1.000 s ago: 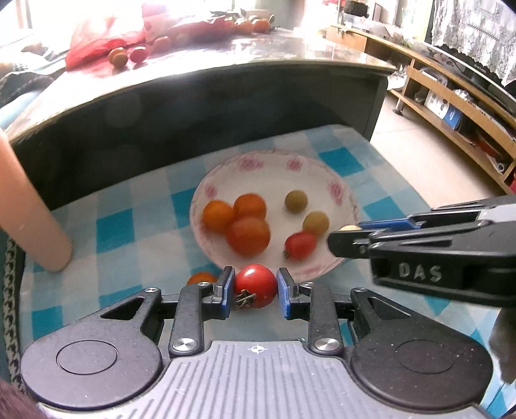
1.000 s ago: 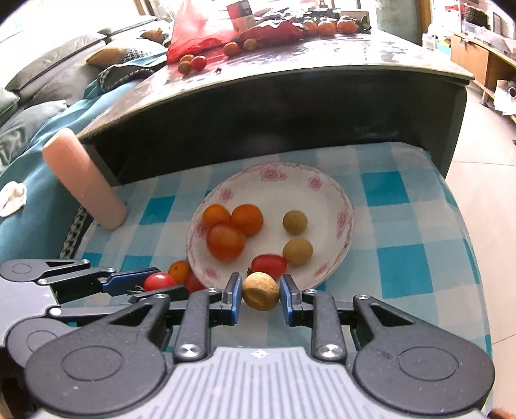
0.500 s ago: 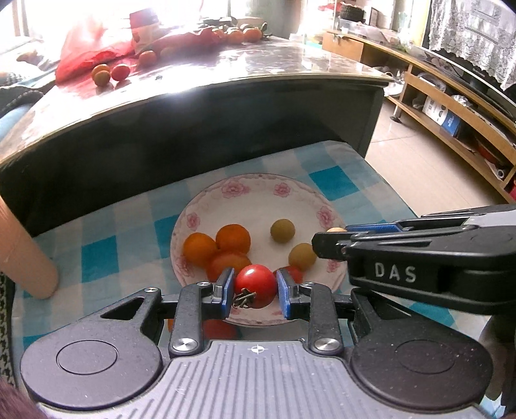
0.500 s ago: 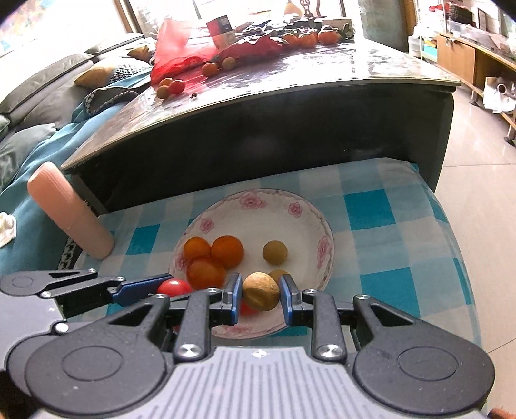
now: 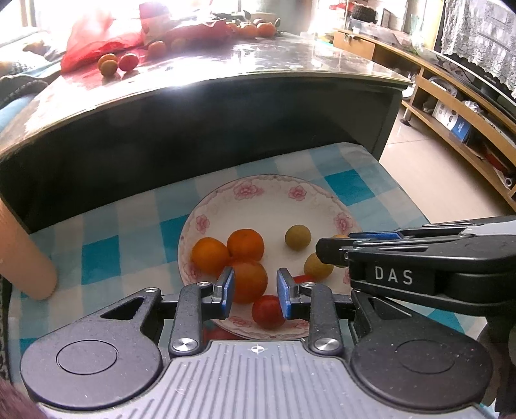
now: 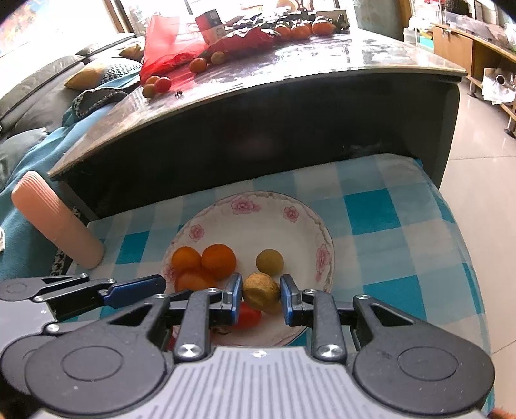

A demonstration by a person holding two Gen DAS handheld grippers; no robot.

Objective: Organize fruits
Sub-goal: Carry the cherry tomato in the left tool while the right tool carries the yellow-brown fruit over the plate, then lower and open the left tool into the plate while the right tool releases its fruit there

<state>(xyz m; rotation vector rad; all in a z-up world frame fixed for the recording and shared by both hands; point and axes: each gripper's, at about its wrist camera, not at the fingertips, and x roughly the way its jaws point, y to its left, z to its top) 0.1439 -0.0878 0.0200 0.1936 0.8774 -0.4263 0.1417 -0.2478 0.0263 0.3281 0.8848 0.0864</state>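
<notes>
You are partway through. The flowered plate (image 6: 324,258) on the checked cloth (image 6: 371,209) already holds three small oranges (image 6: 218,260) bunched on its left side, two greenish-yellow round fruits (image 5: 298,237) towards the right, and a red tomato (image 6: 246,317) near its front rim.

Your right gripper (image 6: 260,290) is clamped on a brownish round fruit (image 6: 259,294) and hangs over the front of the plate, so that piece looks ready to set down.

Your left gripper (image 5: 254,293) has its jaws drawn in close over the plate's near edge. A cherry tomato (image 5: 267,311) sits low against the right-hand pad rather than squarely between the two. The pictures do not show whether it is pinched or already lying on the plate; check that before you pull away.

Plenty is left. On the dark tabletop (image 6: 322,64) behind the plate, loose fruit lies unsorted: a red and a yellowish piece (image 6: 156,85) beside the red plastic bag (image 6: 164,45), a couple more a little farther along (image 6: 197,64), and a row of oranges (image 6: 301,30) at the back. By my reading, those need fetching once both grippers are free.
</notes>
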